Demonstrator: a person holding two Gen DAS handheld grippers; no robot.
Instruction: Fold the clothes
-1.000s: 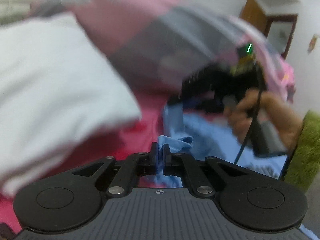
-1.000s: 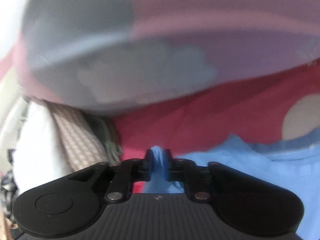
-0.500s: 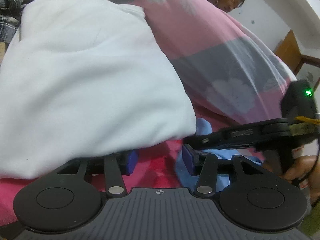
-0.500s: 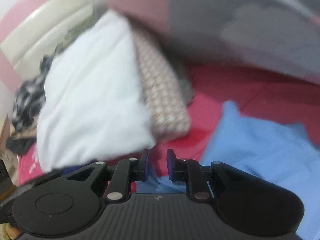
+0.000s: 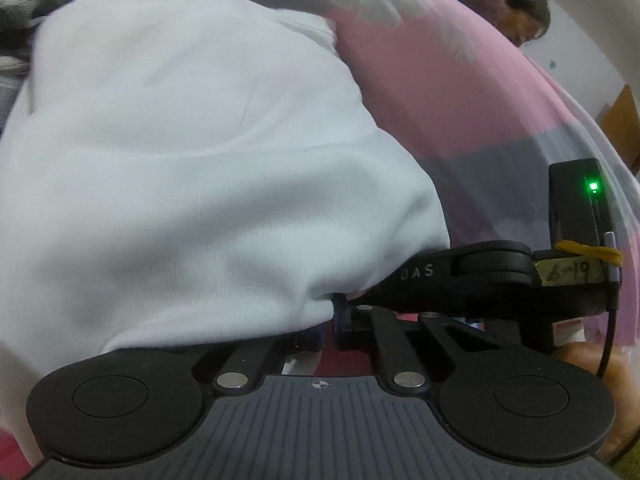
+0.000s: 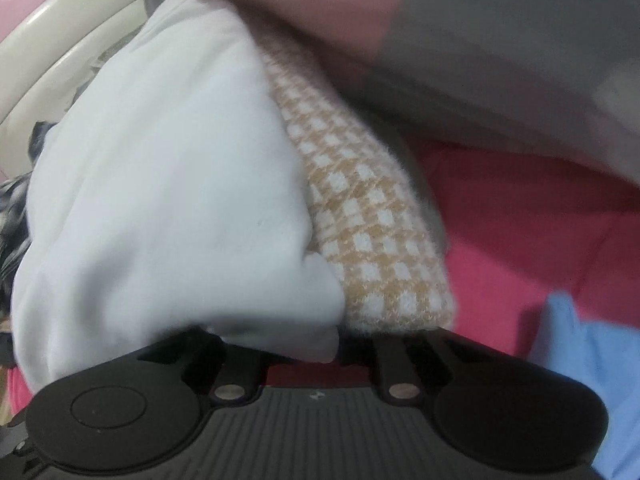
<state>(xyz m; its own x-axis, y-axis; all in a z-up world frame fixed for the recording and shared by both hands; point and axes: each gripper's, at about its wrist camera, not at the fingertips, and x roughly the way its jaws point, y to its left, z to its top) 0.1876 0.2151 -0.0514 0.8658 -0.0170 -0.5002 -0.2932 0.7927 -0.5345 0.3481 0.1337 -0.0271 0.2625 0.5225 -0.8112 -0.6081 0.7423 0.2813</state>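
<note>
White fleece fills most of both wrist views: a bulky white garment [image 5: 192, 168] lies heaped on a red bedsheet [image 6: 528, 216], its lower hem draped over the fingers of both tools.

In the left wrist view the left hand-held gripper [image 5: 329, 330] sits low against the sheet. Its 2 fingers stand a little apart, with a strip of red showing between them, and the white hem covers the left finger. The fabric touches that finger, but I cannot tell whether any of it lies between the pads.

The right hand-held gripper [image 5: 472, 280] crosses this view from the right, seen side-on, its tip pushed under the same white hem. A black box with a green light [image 5: 594, 188] sits on top of it, and a hand [image 5: 592, 360] shows below it at the right edge.

In the right wrist view the right tool's fingers are hidden: the white garment covers the left one and a tan-and-white checked knit [image 6: 360, 208] covers the right one. Whether they are apart or together cannot be told.

The checked knit lies just beside the white garment, touching it along its right edge. A pink-and-grey blanket [image 5: 460, 92] rises behind both. A light blue garment [image 6: 592, 368] lies on the sheet at the right edge, apart from the white one. Dark plaid cloth [image 6: 12, 216] shows at the far left, behind the white garment. A person's head is visible above the blanket in the left view.
</note>
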